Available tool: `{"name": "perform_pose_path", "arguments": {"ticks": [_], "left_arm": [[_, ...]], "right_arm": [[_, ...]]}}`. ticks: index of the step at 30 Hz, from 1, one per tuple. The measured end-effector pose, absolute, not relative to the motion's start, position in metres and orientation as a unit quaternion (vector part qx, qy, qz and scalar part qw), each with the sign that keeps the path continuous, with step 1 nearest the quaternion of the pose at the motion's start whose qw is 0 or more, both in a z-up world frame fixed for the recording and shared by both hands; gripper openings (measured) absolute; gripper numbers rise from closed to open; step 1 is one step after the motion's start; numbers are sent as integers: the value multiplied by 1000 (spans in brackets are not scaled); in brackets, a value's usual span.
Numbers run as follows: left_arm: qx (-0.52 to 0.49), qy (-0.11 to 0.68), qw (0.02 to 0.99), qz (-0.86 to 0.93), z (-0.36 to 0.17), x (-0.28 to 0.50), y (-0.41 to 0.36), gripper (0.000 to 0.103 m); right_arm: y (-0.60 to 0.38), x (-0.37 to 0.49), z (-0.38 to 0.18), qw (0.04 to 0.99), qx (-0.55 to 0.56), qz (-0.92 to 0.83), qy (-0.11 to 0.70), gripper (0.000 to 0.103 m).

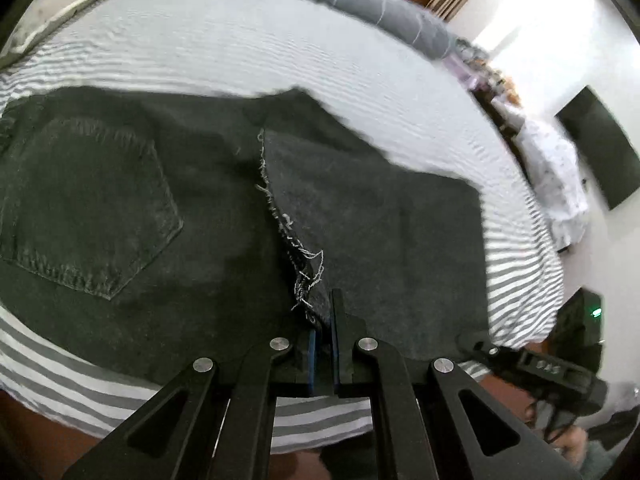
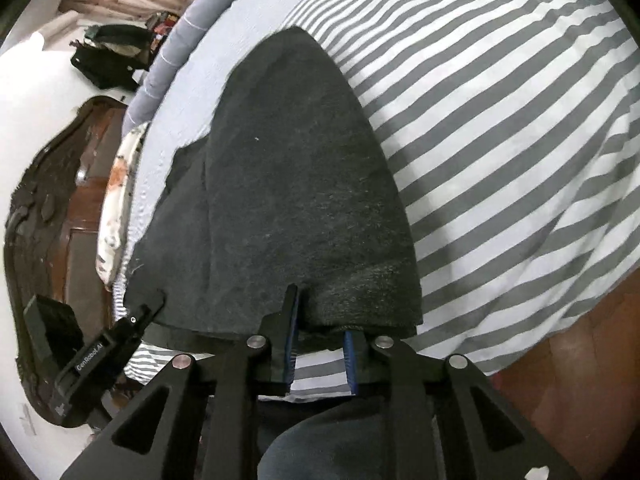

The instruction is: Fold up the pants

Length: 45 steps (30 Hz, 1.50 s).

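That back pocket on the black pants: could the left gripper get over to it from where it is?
Probably yes. The back pocket lies flat and uncovered, nothing between it and the left gripper. But that gripper looks shut on the frayed hem, so it would need to let go first.

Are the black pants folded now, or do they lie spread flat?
Folded: the pants have a leg laid over the seat, its frayed hem beside the back pocket.
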<state>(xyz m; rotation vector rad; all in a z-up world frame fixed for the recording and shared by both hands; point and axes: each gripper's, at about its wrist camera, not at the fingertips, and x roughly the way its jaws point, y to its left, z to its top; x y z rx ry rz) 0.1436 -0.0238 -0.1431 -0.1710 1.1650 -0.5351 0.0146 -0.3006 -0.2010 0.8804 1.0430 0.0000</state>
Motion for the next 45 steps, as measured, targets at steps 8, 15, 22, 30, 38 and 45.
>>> {"name": "perform_pose_path", "arguments": {"ticks": [8, 15, 22, 30, 38, 45], "left_arm": [[-44, 596, 772, -217, -156, 148, -31, 19], [14, 522, 835, -173, -119, 138, -19, 27], [34, 498, 842, -205, -118, 136, -44, 27], [52, 540, 814, -208, -152, 150, -56, 27], [40, 545, 811, -207, -150, 159, -51, 27], [5, 542, 822, -178, -140, 159, -22, 27]], "right_arm": [[-290, 7, -182, 763, 401, 40, 505, 46], [-272, 12, -126, 821, 297, 71, 482, 46], [-289, 93, -117, 866, 195, -21, 461, 46], [-305, 154, -152, 847, 161, -68, 502, 45], [-289, 137, -149, 851, 147, -68, 499, 47], [-266, 72, -161, 843, 144, -65, 514, 47]]}}
